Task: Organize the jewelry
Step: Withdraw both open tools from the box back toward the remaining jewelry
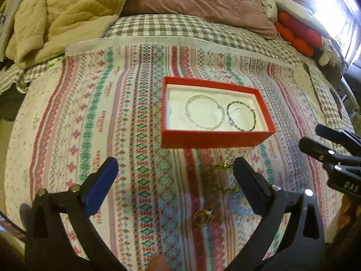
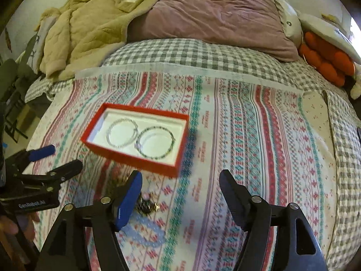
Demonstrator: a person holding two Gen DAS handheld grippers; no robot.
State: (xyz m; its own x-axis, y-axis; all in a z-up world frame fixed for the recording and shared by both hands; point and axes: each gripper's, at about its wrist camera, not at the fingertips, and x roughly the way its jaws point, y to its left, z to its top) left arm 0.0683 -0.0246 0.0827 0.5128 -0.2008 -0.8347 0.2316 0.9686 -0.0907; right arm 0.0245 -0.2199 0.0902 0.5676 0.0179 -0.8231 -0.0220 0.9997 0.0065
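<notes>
A red jewelry box [image 1: 216, 139] [image 2: 135, 161] lies open on the patterned cloth, holding a silver bracelet [image 1: 204, 115] [image 2: 123, 133] and a dark beaded bracelet [image 1: 242, 116] [image 2: 156, 142] on its white insert. My left gripper [image 1: 174, 169] is open and empty above the cloth. A gold chain [image 1: 222, 176] and a gold ring [image 1: 204, 218] lie between its fingers. My right gripper [image 2: 180, 183] is open and empty. A dark-and-gold piece [image 2: 146, 204] and a light blue bead bracelet [image 2: 146, 232] lie near its left finger. Each gripper shows in the other's view [image 1: 315, 140] [image 2: 61, 160].
The patterned cloth [image 1: 126, 122] covers a gingham bed sheet [image 2: 191, 54]. A mauve pillow [image 2: 214, 15], a beige quilt [image 1: 58, 15] and red cushions [image 1: 297, 36] lie at the back. A white card [image 2: 314, 110] lies at the right.
</notes>
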